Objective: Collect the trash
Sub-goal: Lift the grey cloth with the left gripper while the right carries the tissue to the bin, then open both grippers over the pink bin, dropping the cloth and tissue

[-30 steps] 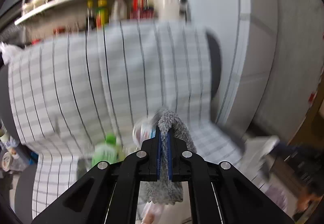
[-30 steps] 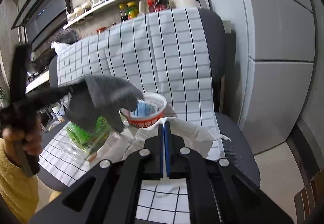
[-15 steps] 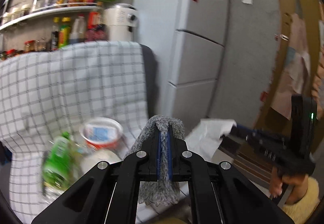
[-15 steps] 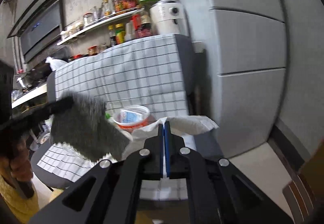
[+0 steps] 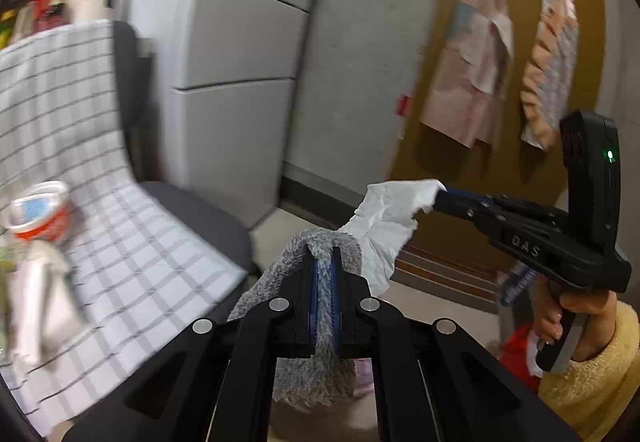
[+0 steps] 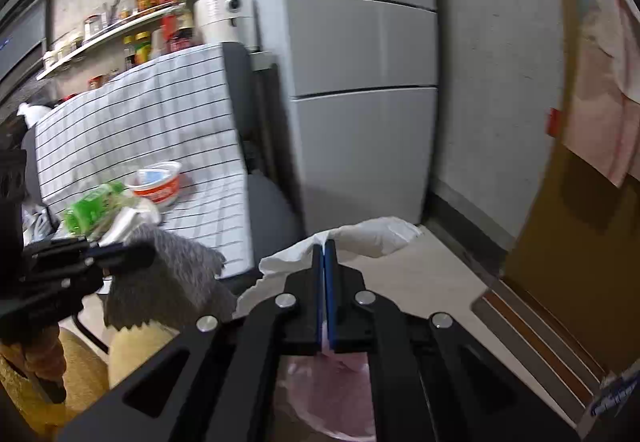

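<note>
Both wrist views look forward from close behind their fingers, sharing the checked-cloth chair [image 5: 132, 242] and fridge [image 6: 360, 82]

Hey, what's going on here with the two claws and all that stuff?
A person is collecting trash with two handheld claws. The left claw is shut on a gray fuzzy cloth; the right claw is shut on a crumpled white tissue. A red cup and green bottle lie on the checkered chair cover.

We are seeing a dark chair [image 6: 276, 202] wearing a white checked cloth [image 6: 160, 114] over its back and seat. Lying on the cloth are a red-and-white cup [image 6: 158, 188], a green bottle [image 6: 94, 208] on its side, and some white wrapping [image 6: 132, 218] beside it.
</note>
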A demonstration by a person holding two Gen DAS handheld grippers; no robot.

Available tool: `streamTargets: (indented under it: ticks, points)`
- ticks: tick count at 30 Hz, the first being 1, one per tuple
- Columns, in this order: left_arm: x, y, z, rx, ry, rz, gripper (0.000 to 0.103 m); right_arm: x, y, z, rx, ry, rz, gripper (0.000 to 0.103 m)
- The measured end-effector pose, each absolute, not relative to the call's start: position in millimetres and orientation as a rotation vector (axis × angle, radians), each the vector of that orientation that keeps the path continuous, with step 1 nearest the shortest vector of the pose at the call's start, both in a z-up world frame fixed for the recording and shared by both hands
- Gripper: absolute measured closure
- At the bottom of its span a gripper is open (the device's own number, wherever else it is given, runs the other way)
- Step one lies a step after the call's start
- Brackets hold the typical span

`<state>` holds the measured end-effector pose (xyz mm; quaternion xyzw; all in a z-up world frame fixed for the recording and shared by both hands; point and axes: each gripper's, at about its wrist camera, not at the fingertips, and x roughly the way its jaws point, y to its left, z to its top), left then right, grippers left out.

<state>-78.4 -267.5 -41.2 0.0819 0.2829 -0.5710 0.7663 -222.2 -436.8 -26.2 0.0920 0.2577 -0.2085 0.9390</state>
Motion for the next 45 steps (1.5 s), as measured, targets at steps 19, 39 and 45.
streamTargets:
  ticks: [19, 39, 45]
  points:
    - [-73.9, -387.1, -157.8, 0.329, 0.910, -1.283, 0.056, -247.3, -504.5, -88.5, 0.357, 0.610, -0.518, 0.101]
    - [-74.0, -393.8, -177.8, 0.544, 0.949, -1.184, 0.033, -251.2, -512.0, -90.1, 0.389, 0.604, -0.529, 0.101]
    - [-54.0, -366.6, -147.9, 0.404, 0.891, -1.132, 0.033, -237.7, -502.4, -102.1, 0.388, 0.657, -0.491, 0.101]
